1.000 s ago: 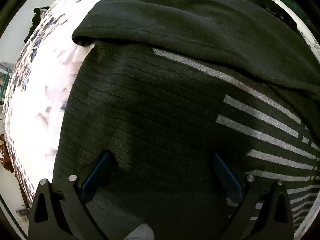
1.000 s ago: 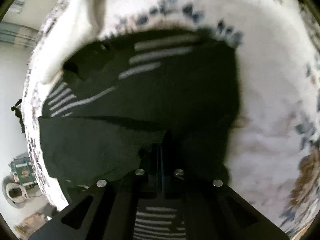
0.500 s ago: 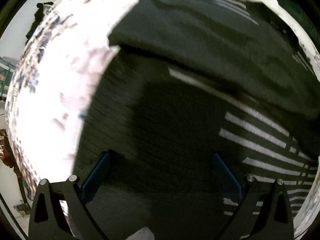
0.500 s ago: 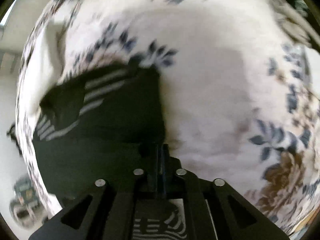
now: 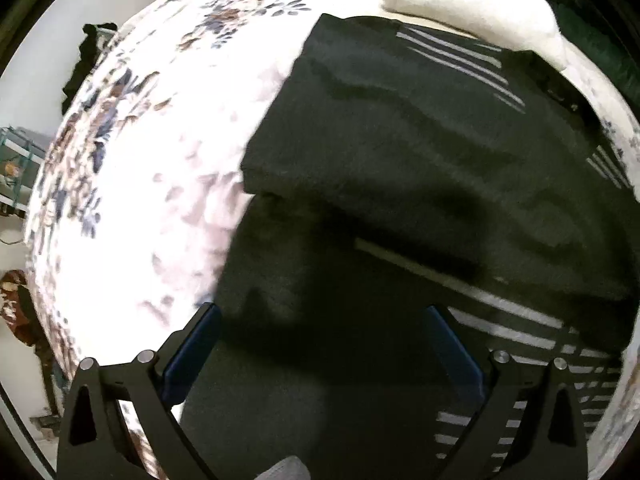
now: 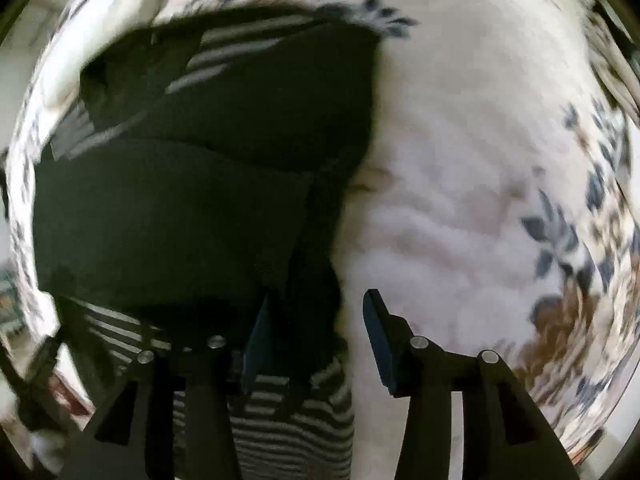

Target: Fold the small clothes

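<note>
Left gripper [image 5: 320, 344]: nearest in the left wrist view, its blue-padded fingers [image 5: 192, 352] spread wide with nothing between them, poised over the near part of the garment.
Right gripper [image 6: 316, 328]: fingers [image 6: 378, 340] parted, holding nothing; the left pad sits at the garment's near right edge, the right pad over bare bedspread.
Dark garment [image 5: 420, 168]: a dark green-black knit with pale stripes [image 5: 512, 328], lying spread on the bed; one plain dark layer is folded across the striped layer beneath it, its edge running across the middle.
Bedspread [image 5: 132, 216]: white with blue and brown flowers, showing on both sides of the garment.
White cloth [image 5: 472, 12]: a pale folded piece at the garment's far edge, touching it.
Far background: blurred room furniture beyond the bed's left side.
</note>
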{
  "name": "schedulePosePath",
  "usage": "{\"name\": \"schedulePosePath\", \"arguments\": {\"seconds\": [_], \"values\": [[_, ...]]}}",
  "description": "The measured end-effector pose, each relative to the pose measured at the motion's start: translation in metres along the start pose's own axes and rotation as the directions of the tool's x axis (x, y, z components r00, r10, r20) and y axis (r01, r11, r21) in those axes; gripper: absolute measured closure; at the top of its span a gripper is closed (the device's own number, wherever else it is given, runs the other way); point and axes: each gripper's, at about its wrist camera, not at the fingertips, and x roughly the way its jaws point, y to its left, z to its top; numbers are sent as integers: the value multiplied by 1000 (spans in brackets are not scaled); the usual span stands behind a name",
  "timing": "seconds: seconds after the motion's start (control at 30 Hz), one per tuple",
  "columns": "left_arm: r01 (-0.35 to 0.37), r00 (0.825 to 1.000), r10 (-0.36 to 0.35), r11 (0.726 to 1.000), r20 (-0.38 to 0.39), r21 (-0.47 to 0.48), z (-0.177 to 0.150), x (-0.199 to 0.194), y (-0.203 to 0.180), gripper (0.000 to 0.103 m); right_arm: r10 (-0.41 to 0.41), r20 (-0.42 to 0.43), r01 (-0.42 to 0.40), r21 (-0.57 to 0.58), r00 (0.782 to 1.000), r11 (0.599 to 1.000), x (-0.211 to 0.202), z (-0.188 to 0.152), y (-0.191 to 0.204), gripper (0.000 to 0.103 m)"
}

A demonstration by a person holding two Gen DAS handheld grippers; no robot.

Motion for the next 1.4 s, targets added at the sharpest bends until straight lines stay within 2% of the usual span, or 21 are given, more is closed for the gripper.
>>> {"name": "schedulePosePath", "arguments": {"seconds": [0.13,0.2,0.27,0.37,0.43,0.47,0.53,0.63,0.7,0.77,0.83,0.9,0.97,1.0,1.03,1.1,1.23,1.3,1.33,1.37,1.4], "values": [[72,997,-72,997,-15,-34,3,3,-12,0,133,107,-141,74,985,987,-31,23,-20,53],[96,995,-96,995,-15,-29,2,2,-25,0,187,108,-194,54,976,980,-31,42,-19,53],[107,994,-107,994,-12,-13,1,1,-39,0,194,80,-194,-8,978,981,-22,61,-8,53],[123,992,-123,992,-8,12,0,-1,-55,0,156,-47,-160,-116,987,980,7,80,8,55],[134,991,-134,991,-7,30,-1,-3,-63,0,94,-81,-109,-211,992,971,17,86,21,96],[138,990,-138,990,-5,35,-3,-5,-68,0,79,-76,-95,-241,994,966,16,84,25,103],[139,990,-139,989,3,49,-5,-6,-70,0,33,10,-29,-273,999,962,-1,87,30,103],[123,992,-123,991,-4,55,-7,-3,-68,0,33,155,-2,-195,987,981,-27,107,17,103],[117,993,-116,992,-18,42,-8,-1,-66,0,105,155,-92,-92,982,992,-33,113,-1,103],[118,993,-117,992,-18,37,-11,-5,-68,0,241,78,-240,-16,968,971,-28,105,-4,102],[111,994,-110,993,-15,43,-11,-5,-71,0,410,22,-410,10,912,912,-20,85,2,101],[109,994,-109,993,-11,51,-11,-5,-73,0,496,-11,-495,10,869,869,-9,63,11,100],[102,995,-101,993,-13,61,-10,-4,-77,0,539,-46,-539,14,841,842,8,43,20,100],[102,995,-101,992,-16,69,-9,-3,-80,0,527,-76,-528,13,846,849,23,35,25,100],[103,995,-101,992,-18,74,-8,-3,-81,0,489,-98,-491,6,867,871,36,25,30,100],[101,995,-101,991,-12,87,-8,-7,-84,0,349,-152,-355,-20,925,934,58,8,29,100],[110,994,-111,987,6,115,-8,-12,-95,0,316,-199,-326,-23,928,945,57,-31,15,100],[114,993,-116,985,10,127,-7,-12,-103,0,326,-153,-332,-9,933,943,40,-32,5,100],[118,993,-120,985,12,128,-6,-13,-106,0,309,-103,-311,-8,946,950,28,-28,1,99],[122,992,-125,984,14,129,-4,-13,-109,0,304,-47,-305,-9,951,952,16,-20,-3,88],[125,992,-127,983,14,132,-3,-13,-115,0,310,-15,-310,-5,951,951,6,-12,-10,61]]}}
